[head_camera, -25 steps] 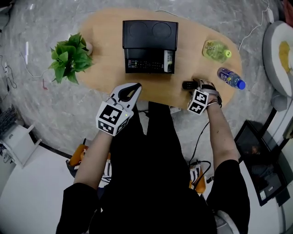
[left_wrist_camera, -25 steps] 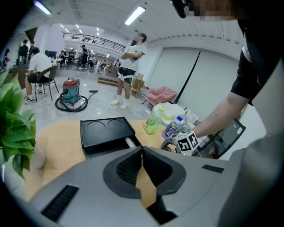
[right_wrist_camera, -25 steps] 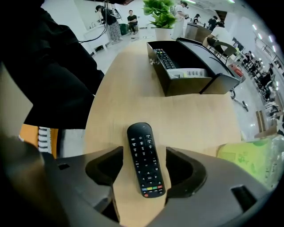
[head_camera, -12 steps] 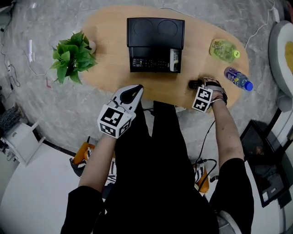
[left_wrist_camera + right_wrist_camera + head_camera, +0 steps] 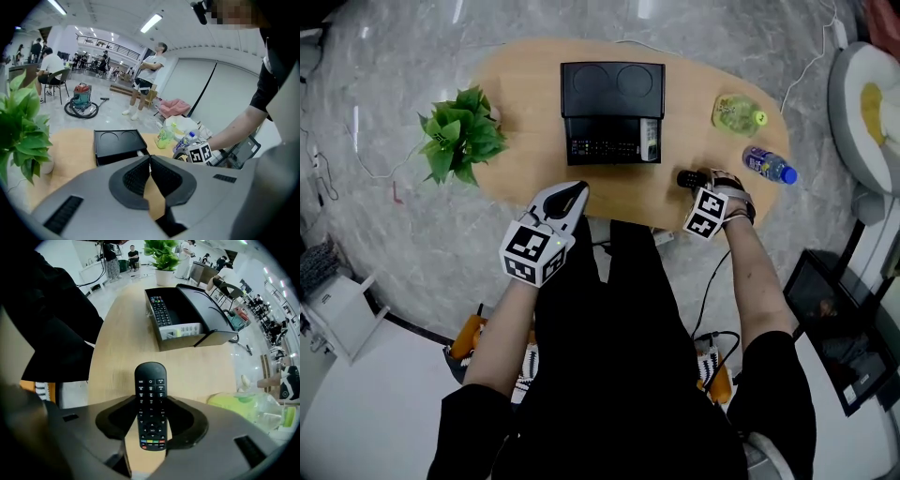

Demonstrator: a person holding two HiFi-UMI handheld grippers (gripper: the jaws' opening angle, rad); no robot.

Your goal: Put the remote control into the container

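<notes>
The right gripper [image 5: 152,416] has just been closing its jaws and now pinches the remote control [image 5: 151,394] by its lower half, near the front edge of the table [image 5: 525,141] — most of its length juts out free. It could swing or slip on the way to the container [image 5: 612,94], whose slot already holds other remotes [image 5: 602,148]. The left gripper [image 5: 150,158] hangs closed, empty.

Leafy plant [image 5: 461,142] on the wooden table [image 5: 525,112]; green bottle [image 5: 737,112] beside clear bottle [image 5: 767,167] (blue cap)

L gripper [image 5: 570,191] & R gripper [image 5: 701,180]: grey shells, black pads, b/w marker cube [image 5: 532,251] each; black short-sleeve top [image 5: 619,375].
</notes>
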